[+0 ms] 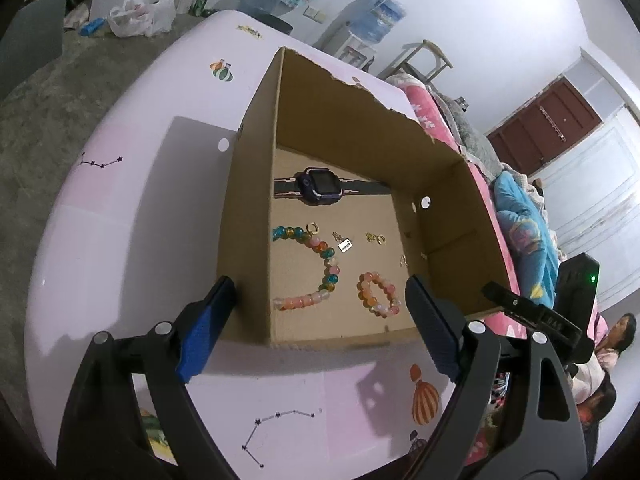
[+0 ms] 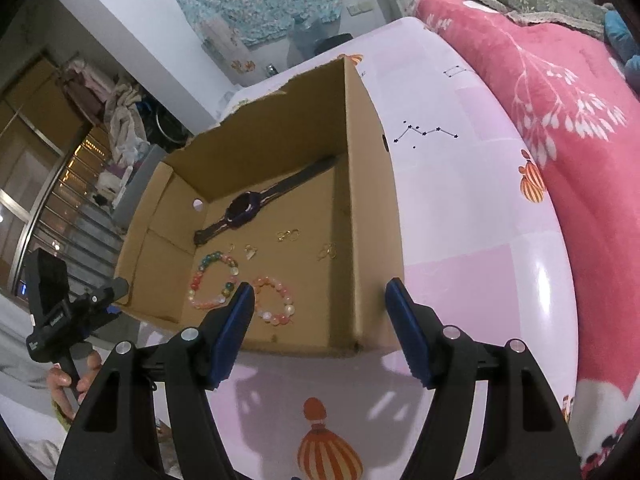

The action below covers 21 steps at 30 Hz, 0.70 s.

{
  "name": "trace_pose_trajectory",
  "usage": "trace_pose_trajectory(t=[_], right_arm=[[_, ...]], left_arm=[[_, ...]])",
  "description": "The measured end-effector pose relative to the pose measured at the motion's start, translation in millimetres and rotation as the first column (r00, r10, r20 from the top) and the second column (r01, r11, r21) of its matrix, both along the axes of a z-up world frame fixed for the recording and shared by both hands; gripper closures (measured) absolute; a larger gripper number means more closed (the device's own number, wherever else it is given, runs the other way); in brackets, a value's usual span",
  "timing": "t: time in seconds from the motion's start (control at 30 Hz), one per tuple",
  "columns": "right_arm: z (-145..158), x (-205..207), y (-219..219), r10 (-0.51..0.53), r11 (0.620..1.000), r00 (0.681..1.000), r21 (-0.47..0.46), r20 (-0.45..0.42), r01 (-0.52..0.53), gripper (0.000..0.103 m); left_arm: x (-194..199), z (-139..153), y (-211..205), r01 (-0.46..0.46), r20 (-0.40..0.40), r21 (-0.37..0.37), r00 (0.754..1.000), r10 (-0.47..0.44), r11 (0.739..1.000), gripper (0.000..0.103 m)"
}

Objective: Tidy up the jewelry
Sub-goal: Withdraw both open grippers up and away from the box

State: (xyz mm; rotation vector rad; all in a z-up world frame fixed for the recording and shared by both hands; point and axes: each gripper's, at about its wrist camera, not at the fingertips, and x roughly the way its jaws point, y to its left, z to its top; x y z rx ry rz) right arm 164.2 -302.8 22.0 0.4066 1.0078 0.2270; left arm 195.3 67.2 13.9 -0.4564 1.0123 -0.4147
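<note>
Cardboard brown open box (image 1: 256,184) at desk (image 1: 120,260) centre, corralling beaded bracelets (image 2: 276,300) and dark smartwatch (image 1: 320,184); left claw (image 1: 320,316) and right claw (image 2: 320,320) released, empty, straddling near wall.

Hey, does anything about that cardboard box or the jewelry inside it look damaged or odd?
Yes. The cardboard box has a torn, ragged top edge on its far wall, as if a flap was ripped off. Inside, the watch, the two bead bracelets and the small gold pieces lie loose but look intact.
</note>
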Motion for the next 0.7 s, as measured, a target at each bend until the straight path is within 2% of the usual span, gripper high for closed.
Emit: trace_pose_trajectory(t=[0.2,0.53,0.7], right_arm=[[4.2,-28.5,-2.4,-0.005,1.0,1.0,-0.001,-0.008,0.005,0.036],[3.4,-88.1,2.3,-0.023,1.0,0.999,0.004,-0.024,0.023,0.036],[1.1,-99.3,2.4,-0.032,0.999,0.999,0.012,-0.015,0.032,0.036]], left_arm=[[-18.9,6.2,4.1,0.015,-0.007,-0.011,1.0,-0.015,1.0,0.021],[-74.6,2.6,15.1,0.026,-0.03,-0.039,0.999,-0.027,0.999,0.021],[-92.8,-1.8,16.8,0.03,-0.018,-0.041,0.999,-0.03,0.999,0.021]])
